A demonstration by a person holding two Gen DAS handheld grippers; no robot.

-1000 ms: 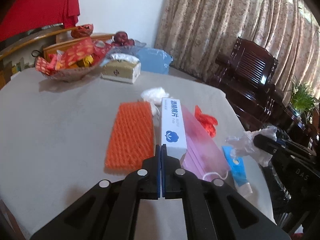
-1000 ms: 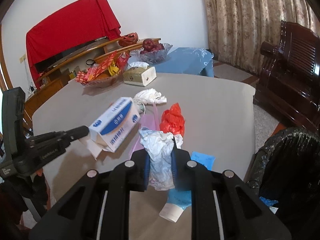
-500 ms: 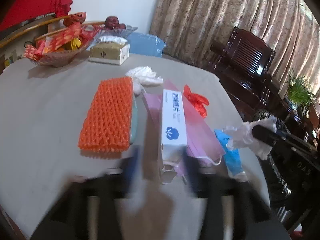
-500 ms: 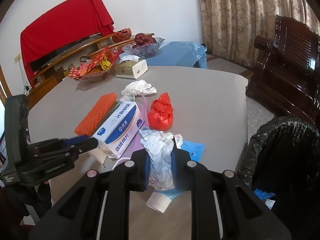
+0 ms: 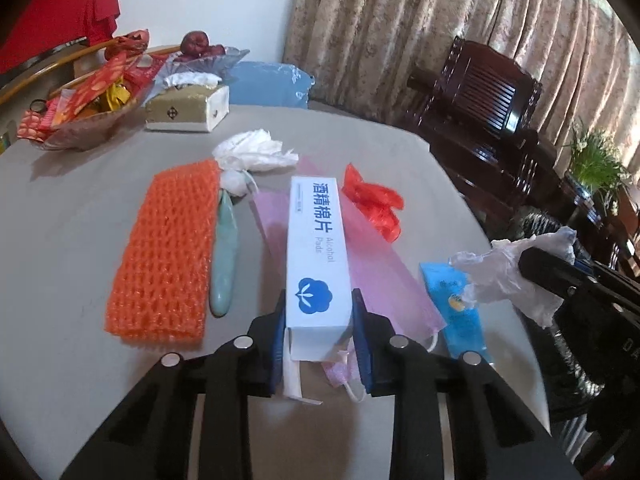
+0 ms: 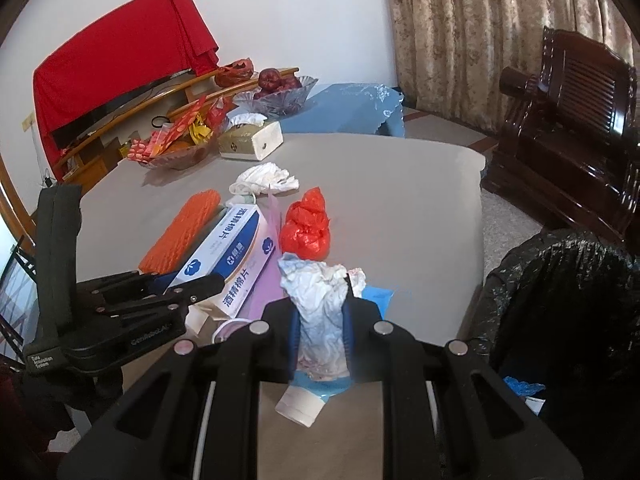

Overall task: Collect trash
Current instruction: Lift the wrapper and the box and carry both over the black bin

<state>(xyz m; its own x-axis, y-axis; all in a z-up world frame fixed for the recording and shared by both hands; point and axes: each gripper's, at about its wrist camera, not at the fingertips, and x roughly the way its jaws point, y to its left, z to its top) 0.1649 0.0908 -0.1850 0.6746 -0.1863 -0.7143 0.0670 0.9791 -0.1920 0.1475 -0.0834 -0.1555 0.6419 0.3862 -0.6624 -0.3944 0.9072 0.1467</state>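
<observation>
My left gripper [image 5: 319, 334] is open, its two fingers on either side of the near end of a white and blue alcohol pads box [image 5: 316, 250] lying on pink masks [image 5: 384, 276]; whether the pads touch it I cannot tell. My right gripper [image 6: 321, 332] is shut on a crumpled white plastic wrapper [image 6: 320, 300], held above the table's near right edge. The wrapper also shows in the left wrist view [image 5: 508, 272]. An orange foam net [image 5: 168, 248], a red plastic bag [image 5: 374, 204], a white crumpled tissue [image 5: 254, 154] and a blue packet [image 5: 454, 308] lie on the table.
A black trash bag [image 6: 560, 292] stands open off the table's right edge. A tissue box [image 5: 186, 108], a snack bowl [image 5: 80, 112] and a fruit bowl [image 6: 276, 94] sit at the far side. A pale green oblong piece [image 5: 224, 256] lies beside the net. Dark wooden chairs [image 5: 480, 108] stand beyond.
My left gripper has opened and moved forward, so its fingers now straddle the box's near end. My right gripper has drawn back toward the trash bag with the wrapper.
</observation>
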